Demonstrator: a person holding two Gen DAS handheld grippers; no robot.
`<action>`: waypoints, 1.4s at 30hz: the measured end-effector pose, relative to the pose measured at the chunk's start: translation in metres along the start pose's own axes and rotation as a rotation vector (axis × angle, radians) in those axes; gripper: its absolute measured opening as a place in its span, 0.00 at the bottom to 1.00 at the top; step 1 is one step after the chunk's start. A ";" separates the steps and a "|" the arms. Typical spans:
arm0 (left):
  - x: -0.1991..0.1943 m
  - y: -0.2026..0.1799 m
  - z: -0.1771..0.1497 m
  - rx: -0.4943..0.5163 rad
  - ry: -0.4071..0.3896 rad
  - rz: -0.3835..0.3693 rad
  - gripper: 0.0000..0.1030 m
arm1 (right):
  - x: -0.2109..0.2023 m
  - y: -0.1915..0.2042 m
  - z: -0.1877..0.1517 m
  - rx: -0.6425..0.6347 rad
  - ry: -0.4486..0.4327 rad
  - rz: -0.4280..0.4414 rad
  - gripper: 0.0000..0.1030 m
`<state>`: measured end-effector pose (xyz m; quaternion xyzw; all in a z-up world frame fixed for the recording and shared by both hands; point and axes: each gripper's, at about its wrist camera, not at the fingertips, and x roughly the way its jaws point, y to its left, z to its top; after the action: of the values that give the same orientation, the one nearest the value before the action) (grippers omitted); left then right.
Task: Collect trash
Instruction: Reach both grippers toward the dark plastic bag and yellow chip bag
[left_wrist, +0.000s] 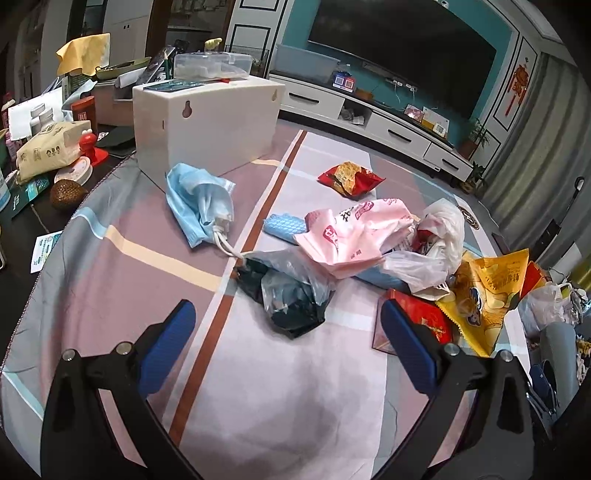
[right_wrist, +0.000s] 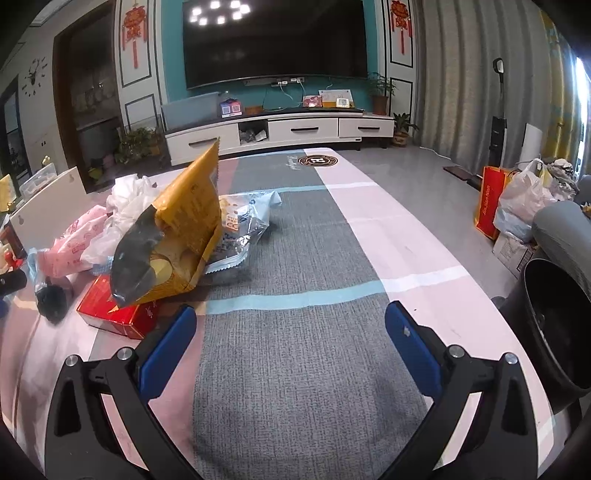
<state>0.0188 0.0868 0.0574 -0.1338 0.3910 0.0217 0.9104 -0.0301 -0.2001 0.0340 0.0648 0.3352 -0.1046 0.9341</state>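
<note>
Trash lies scattered on a cloth-covered table (left_wrist: 155, 236). In the left wrist view my left gripper (left_wrist: 288, 325) is open, its blue pads just short of a crumpled dark plastic bag (left_wrist: 288, 295). Beyond lie a blue face mask (left_wrist: 199, 199), a pink bag (left_wrist: 351, 232), a white bag (left_wrist: 439, 236), a red snack wrapper (left_wrist: 349, 178), a yellow chip bag (left_wrist: 487, 295) and a red box (left_wrist: 424, 321). My right gripper (right_wrist: 290, 319) is open over bare cloth; the yellow chip bag (right_wrist: 177, 236), red box (right_wrist: 114, 314) and a silver-blue wrapper (right_wrist: 243, 221) sit to its left.
A white box (left_wrist: 207, 122) stands at the table's far left with clutter behind it. A black bin (right_wrist: 557, 325) stands off the table's right edge. Bags (right_wrist: 524, 199) sit on the floor beyond. A TV cabinet (right_wrist: 280, 133) lines the far wall.
</note>
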 end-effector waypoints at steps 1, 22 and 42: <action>0.000 -0.001 0.000 0.004 -0.001 0.001 0.97 | 0.000 0.000 0.000 0.000 0.000 -0.001 0.97; 0.005 -0.007 -0.004 0.022 0.022 -0.005 0.97 | 0.000 -0.003 0.001 -0.004 0.015 -0.010 0.97; 0.008 -0.002 -0.003 -0.012 0.049 -0.028 0.97 | 0.006 -0.002 0.000 -0.001 0.030 -0.010 0.97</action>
<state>0.0223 0.0839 0.0502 -0.1449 0.4112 0.0082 0.8999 -0.0258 -0.2030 0.0302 0.0640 0.3496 -0.1082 0.9284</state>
